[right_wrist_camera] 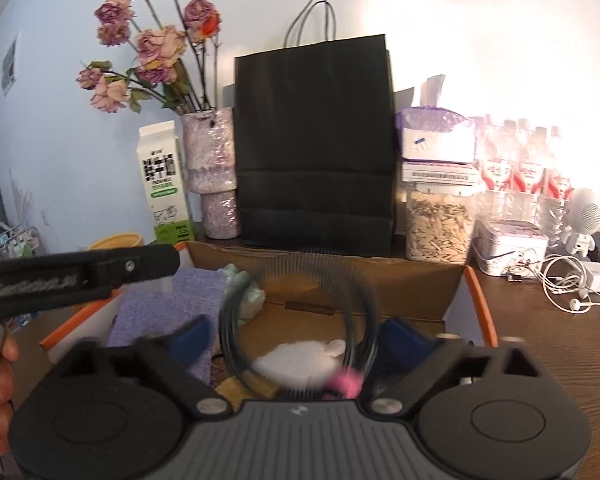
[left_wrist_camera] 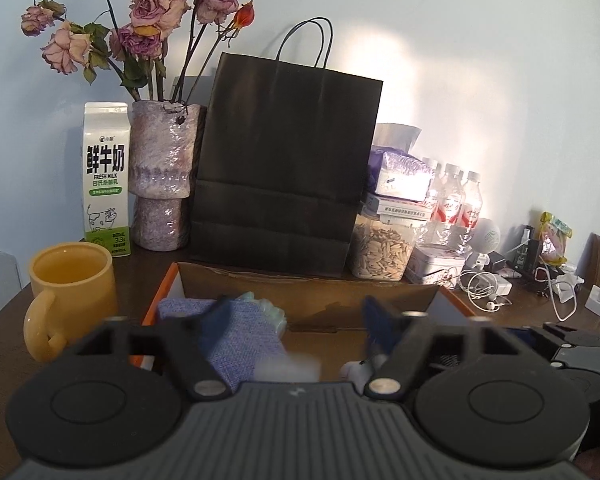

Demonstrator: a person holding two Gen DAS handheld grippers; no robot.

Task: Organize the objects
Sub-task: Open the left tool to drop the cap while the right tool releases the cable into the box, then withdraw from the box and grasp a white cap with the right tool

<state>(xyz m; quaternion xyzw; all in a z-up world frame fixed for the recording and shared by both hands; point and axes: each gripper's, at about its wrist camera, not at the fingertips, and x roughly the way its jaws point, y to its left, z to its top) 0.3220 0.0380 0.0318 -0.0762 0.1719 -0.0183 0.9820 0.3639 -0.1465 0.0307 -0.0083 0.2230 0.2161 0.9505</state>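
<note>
Seen along the left gripper (left_wrist_camera: 296,316), the jaws stand spread and pinch nothing. Just ahead of them and a little below sits the open cardboard box (left_wrist_camera: 308,286) with its orange edge. A folded purple cloth (left_wrist_camera: 244,332) lies inside, under the left-hand finger, with something pale green just beyond it. To the left of the tongs stands a yellow mug (left_wrist_camera: 74,284); beyond the box rise a milk carton (left_wrist_camera: 107,176), a vase of dried roses (left_wrist_camera: 162,176) and a black paper bag (left_wrist_camera: 284,164).

Seen along the right gripper (right_wrist_camera: 296,334), the jaws are also wide apart. A blurred coiled black cable (right_wrist_camera: 300,312) with a pink tie (right_wrist_camera: 346,384) hangs between them; I cannot tell whether a pad touches it. Below it in the box lies a white fluffy thing (right_wrist_camera: 300,360). The left tool's finger crosses the picture at the far left.

The risk, I reckon: the loose coil could spring over the box's rim or snag a finger as the tongs pull back, dragging it out again.

The dark wooden table (right_wrist_camera: 548,344) is crowded to the right of the tongs: a jar of seeds (right_wrist_camera: 436,224), water bottles, earphones (right_wrist_camera: 568,284). A pale wall stands behind.
</note>
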